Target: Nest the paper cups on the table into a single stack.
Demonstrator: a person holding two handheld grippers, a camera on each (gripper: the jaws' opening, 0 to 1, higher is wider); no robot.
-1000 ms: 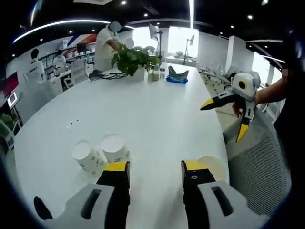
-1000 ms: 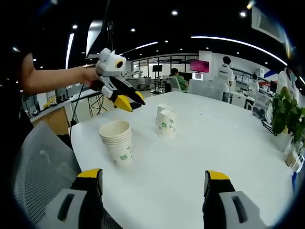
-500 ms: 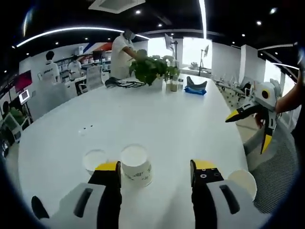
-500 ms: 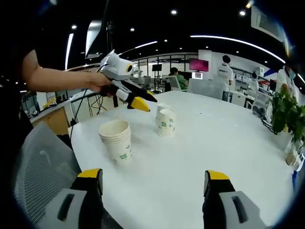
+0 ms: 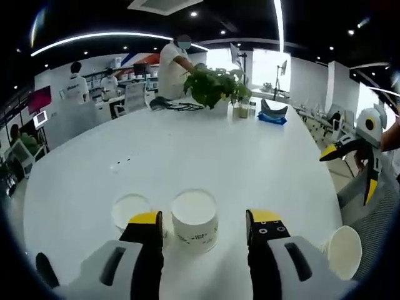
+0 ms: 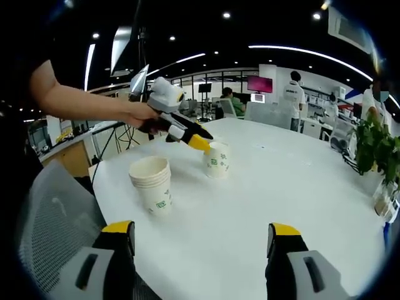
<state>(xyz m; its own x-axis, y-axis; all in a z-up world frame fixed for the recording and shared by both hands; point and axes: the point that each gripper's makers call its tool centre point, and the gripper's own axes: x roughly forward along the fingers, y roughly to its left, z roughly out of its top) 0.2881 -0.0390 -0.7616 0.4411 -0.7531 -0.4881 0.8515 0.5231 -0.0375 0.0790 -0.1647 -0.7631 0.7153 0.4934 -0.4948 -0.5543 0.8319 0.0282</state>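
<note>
Two single white paper cups stand on the white table (image 5: 206,147). One cup (image 5: 194,219) sits between the open jaws of my left gripper (image 5: 203,226), apart from both; the other cup (image 5: 130,211) is just left of the left jaw. A stack of nested cups (image 5: 345,250) stands near the table's right edge. In the right gripper view the stack (image 6: 154,184) is front left, and the left gripper (image 6: 199,142) reaches the pair of cups (image 6: 218,160). My right gripper (image 6: 201,234) hangs open over the table; it also appears off the table's edge (image 5: 356,165).
A potted plant (image 5: 215,87), small bottles and a blue-grey object (image 5: 273,115) sit at the table's far end, where a person (image 5: 175,62) stands. A grey mesh chair (image 6: 50,219) is by the table edge near the stack. More people sit at distant desks.
My left gripper has moved forward and down to the two single cups, so one cup now lies between its open jaws. The right gripper's view has not shifted.
</note>
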